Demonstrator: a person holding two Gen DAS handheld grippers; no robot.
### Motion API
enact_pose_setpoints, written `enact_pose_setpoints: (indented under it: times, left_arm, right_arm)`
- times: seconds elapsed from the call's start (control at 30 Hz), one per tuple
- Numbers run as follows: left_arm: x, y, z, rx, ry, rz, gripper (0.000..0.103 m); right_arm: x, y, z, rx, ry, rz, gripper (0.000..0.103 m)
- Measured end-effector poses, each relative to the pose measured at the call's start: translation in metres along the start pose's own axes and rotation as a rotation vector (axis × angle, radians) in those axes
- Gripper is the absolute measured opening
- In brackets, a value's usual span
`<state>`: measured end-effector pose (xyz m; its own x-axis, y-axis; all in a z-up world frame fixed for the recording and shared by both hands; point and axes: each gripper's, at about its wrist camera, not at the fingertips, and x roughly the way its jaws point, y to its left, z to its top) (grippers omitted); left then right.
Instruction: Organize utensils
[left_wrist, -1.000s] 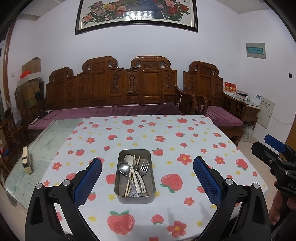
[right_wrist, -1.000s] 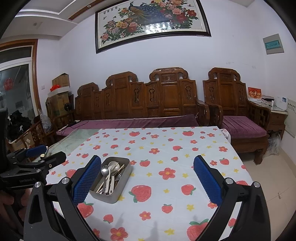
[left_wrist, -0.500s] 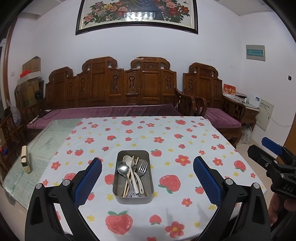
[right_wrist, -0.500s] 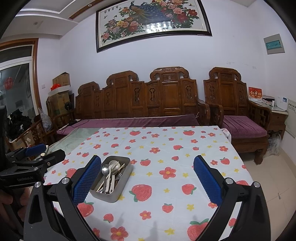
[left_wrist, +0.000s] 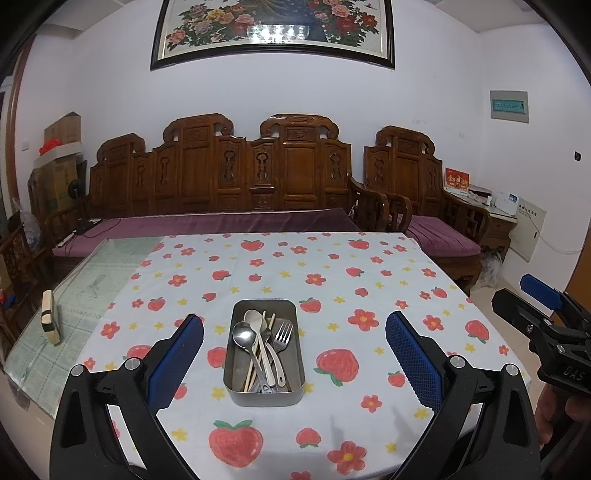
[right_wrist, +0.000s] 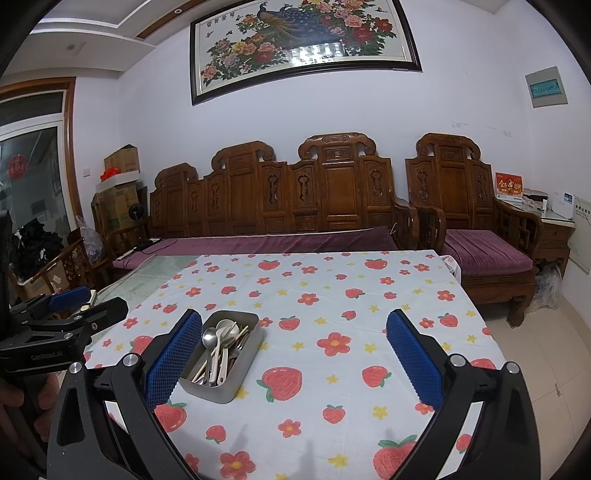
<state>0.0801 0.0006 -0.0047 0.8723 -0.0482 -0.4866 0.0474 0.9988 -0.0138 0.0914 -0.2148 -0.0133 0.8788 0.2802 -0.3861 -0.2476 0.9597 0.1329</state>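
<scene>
A rectangular metal tray (left_wrist: 264, 393) (right_wrist: 242, 376) sits on the strawberry-print tablecloth (left_wrist: 332, 280) (right_wrist: 332, 295) near its front edge. Inside lie a steel spoon (left_wrist: 242, 335), a cream spoon (left_wrist: 253, 316), a fork (left_wrist: 282, 332) and wooden chopsticks (left_wrist: 258, 354), heaped together. My left gripper (left_wrist: 294, 354) hovers open above the near table edge, jaws wide on either side of the tray. The right gripper (right_wrist: 294, 354) is open too, held to the tray's right, its left pad (right_wrist: 173, 358) overlapping the tray's left end in its own view. Both hold nothing.
A carved wooden sofa (left_wrist: 221, 177) with purple cushions stands behind the table, an armchair (right_wrist: 480, 221) at the right. Bare glass tabletop (left_wrist: 74, 288) shows at left, with a small block (left_wrist: 50, 317) on it. Floor tiles (right_wrist: 535, 350) lie to the right.
Both grippers have drawn slightly back and up from the table; the tray looks a little farther away. Jaws stay wide, and the utensils have not moved.
</scene>
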Motion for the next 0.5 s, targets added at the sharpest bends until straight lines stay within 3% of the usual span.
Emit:
enact_pose_setpoints:
  times: [0.5]
  left_arm:
    - [-0.0009,0.0014,-0.0018,0.000,-0.003,0.000,0.095]
  right_arm:
    - [0.0002,-0.0004,-0.0005,0.000,0.001,-0.001,0.101]
